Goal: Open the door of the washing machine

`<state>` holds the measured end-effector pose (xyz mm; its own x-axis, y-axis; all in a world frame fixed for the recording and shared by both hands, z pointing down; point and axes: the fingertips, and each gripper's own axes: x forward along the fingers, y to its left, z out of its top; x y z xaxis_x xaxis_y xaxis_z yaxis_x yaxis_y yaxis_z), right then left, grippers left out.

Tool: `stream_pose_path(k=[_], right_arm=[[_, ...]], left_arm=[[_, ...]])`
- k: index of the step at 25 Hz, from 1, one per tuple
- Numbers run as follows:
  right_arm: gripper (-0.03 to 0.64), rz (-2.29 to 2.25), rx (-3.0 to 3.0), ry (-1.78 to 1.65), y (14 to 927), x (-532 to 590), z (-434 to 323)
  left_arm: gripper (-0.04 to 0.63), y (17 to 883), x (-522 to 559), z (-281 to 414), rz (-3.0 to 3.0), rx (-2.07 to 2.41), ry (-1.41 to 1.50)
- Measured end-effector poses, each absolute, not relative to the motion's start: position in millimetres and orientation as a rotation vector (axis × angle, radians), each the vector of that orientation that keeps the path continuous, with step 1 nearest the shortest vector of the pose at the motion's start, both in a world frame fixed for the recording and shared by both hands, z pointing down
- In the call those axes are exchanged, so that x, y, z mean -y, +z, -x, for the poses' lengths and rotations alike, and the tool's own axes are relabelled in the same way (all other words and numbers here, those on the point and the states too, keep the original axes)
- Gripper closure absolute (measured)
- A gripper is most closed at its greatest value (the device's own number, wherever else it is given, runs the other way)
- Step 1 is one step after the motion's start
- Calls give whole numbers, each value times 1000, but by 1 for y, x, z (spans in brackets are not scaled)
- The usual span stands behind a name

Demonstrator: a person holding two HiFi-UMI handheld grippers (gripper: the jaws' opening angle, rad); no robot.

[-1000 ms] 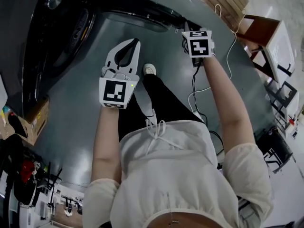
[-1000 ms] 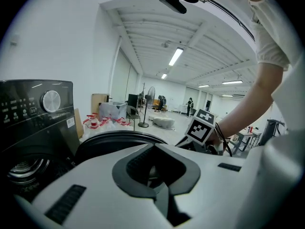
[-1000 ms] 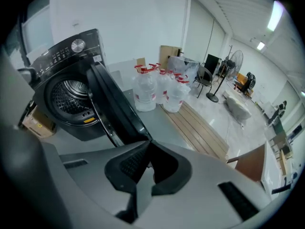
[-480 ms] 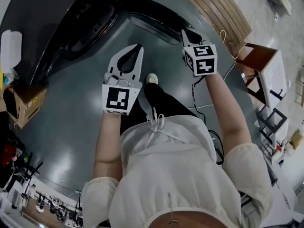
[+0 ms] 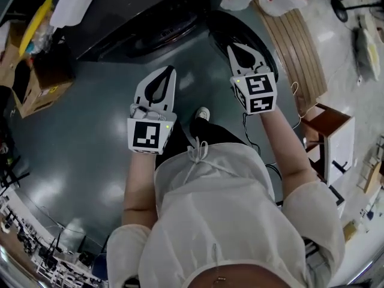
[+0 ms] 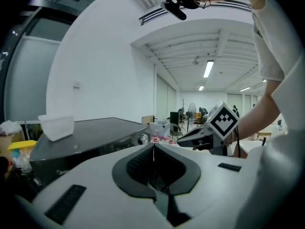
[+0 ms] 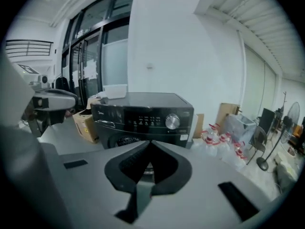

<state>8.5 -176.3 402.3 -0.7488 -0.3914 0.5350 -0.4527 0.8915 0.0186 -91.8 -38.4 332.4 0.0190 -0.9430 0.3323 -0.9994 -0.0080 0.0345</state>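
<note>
Head view: door [image 5: 222, 29] looks swung open to the right of washer [image 5: 138, 23], so task prob. done.
We hold left tongs [image 5: 170, 71] and right tongs [image 5: 231, 48] pinched together, empty, clear of door; nothing left that we can see.

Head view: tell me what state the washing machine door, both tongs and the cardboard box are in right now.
Washing machine door: open, swung out from the front.
Left tongs: shut, nothing between them.
Right tongs: shut, nothing between them.
Cardboard box: top flaps open.
</note>
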Motion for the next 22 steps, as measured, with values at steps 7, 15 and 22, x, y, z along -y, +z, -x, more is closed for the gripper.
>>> stream_pose_path(k=[7,15,22], right_arm=[[609,-440,2663,6,345,130,83],[611,-298,2804,-70,282,78,139],[611,-194,2902,-92,245,39,158]], left_arm=[[574,280,-23,163,-1881,2211,306],[574,237,-80,220,-1761,2434,275],[574,217,-134,243,-1647,2561,262]])
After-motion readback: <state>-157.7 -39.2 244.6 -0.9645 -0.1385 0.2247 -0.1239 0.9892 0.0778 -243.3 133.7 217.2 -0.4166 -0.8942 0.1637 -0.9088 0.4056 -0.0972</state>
